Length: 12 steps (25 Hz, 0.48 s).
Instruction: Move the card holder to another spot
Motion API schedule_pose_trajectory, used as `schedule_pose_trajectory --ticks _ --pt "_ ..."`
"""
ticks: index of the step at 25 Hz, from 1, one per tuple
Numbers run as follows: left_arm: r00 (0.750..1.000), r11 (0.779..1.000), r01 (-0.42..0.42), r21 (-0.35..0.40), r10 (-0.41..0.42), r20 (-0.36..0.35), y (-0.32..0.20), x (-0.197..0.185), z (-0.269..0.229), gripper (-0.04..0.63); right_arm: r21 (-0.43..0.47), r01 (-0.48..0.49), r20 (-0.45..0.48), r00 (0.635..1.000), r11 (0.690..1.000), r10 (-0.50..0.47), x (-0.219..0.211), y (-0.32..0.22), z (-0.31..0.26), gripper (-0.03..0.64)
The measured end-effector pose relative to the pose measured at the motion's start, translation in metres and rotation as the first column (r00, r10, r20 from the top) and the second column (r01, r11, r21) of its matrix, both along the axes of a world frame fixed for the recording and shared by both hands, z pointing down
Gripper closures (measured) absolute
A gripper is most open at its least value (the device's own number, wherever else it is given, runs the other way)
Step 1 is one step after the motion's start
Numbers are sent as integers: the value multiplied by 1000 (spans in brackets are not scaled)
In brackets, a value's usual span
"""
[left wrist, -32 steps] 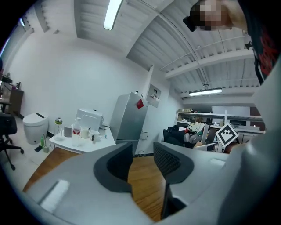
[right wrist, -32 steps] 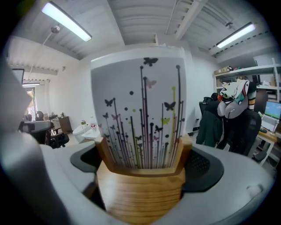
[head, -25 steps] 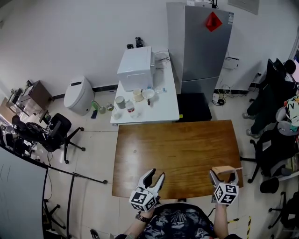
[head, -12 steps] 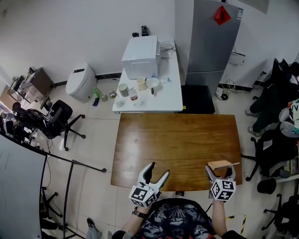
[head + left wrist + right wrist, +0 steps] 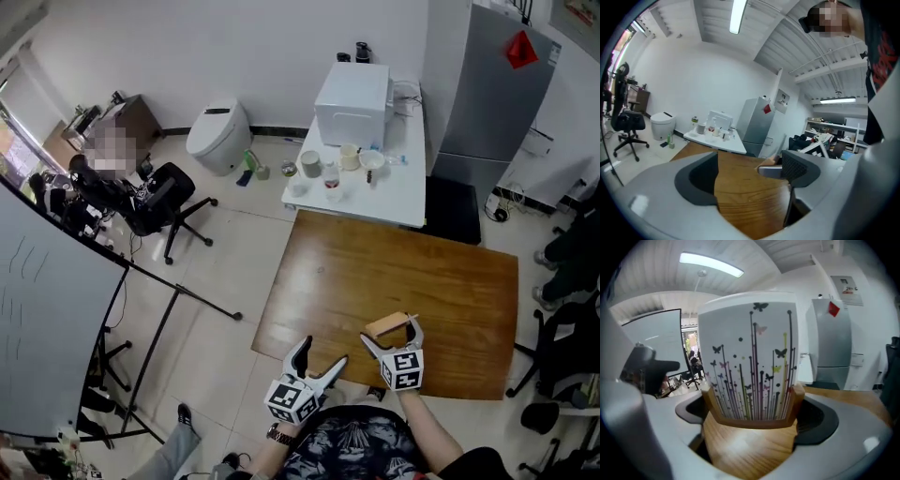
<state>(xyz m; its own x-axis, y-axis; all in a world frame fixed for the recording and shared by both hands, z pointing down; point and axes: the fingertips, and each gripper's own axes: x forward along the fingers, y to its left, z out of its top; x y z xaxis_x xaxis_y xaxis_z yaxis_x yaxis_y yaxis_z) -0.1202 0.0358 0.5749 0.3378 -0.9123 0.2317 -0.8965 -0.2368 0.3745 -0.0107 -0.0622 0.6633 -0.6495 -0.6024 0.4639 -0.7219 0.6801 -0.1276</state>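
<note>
1. Near the front edge of the wooden table (image 5: 441, 281), toward its middle, the right gripper (image 5: 391, 336) has its jaws pressed on the two sides of the card holder (image 5: 750, 420); the wooden base sits squarely between the pads, upright.
2. Step in hand, as I judge it: the carry; the holder is gripped and not yet set down at a new spot; whether its base is clear of the table top I cannot tell.
3. Just left of the right one, the left gripper (image 5: 317, 356) hovers at the table's near edge; its jaws are opening and stand spread wide, with nothing between them but bare table beyond; it takes no part in the grip.
4. Next move, to my mind: pick a bare patch of the table, of which there is plenty to the far side and right; lower the holder flat and upright; only then let the pads part, lest it tip.
5. Containers: the card holder carries one tall white card (image 5: 750, 352), printed with butterflies and thin coloured stems, standing in its slot; far off, the white side table (image 5: 375, 202) bears a few cups (image 5: 349, 157) and a white box-like appliance (image 5: 352, 92); what the cups hold is too small to tell.
</note>
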Motion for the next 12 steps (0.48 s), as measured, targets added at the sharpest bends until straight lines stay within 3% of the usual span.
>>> schedule_pose_trajectory --ticks 2,5,8,12 --pt "997 997 71 -31 -70 6 22 -25 6 192 -1 75 -24 997 997 -75 -51 -11 40 69" --pt "982 979 188 -81 -185 40 61 -66 11 193 -76 129 -88 987 989 -136 -116 -31 106 69" --pt "958 954 279 -109 -268 107 99 -101 24 195 -111 99 -143 983 989 -114 -158 -60 162 69" --pt "933 927 349 -137 -330 144 125 -136 41 195 -125 59 -198 977 990 -84 -187 -98 203 67"
